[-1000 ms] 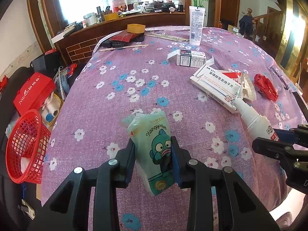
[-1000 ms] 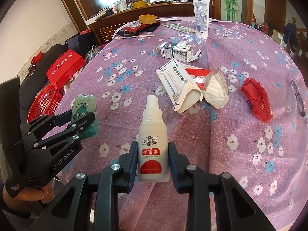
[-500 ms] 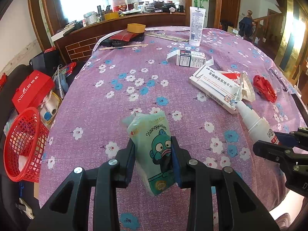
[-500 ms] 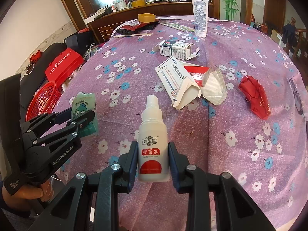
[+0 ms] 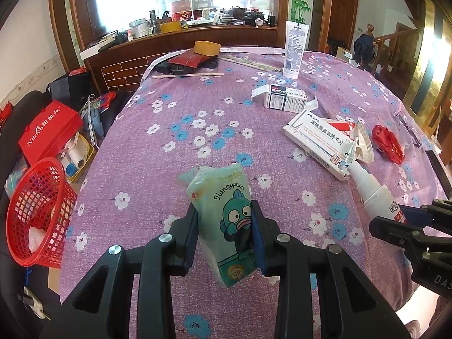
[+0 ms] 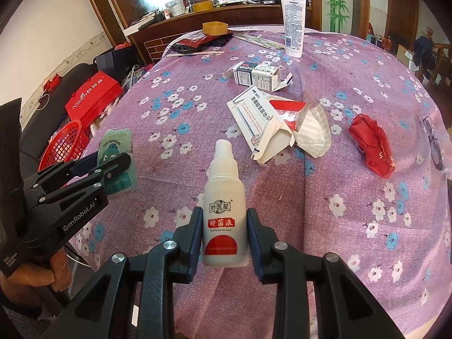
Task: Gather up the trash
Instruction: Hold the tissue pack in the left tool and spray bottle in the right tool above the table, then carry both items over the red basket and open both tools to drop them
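Nearby: red basket (image 5: 39, 214) L, boxes (image 6: 254, 113) ahead.

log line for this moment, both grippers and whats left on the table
left gripper: shut on tissue pack | right gripper: shut on spray bottle | table: medicine boxes, red wrapper | basket: beside table
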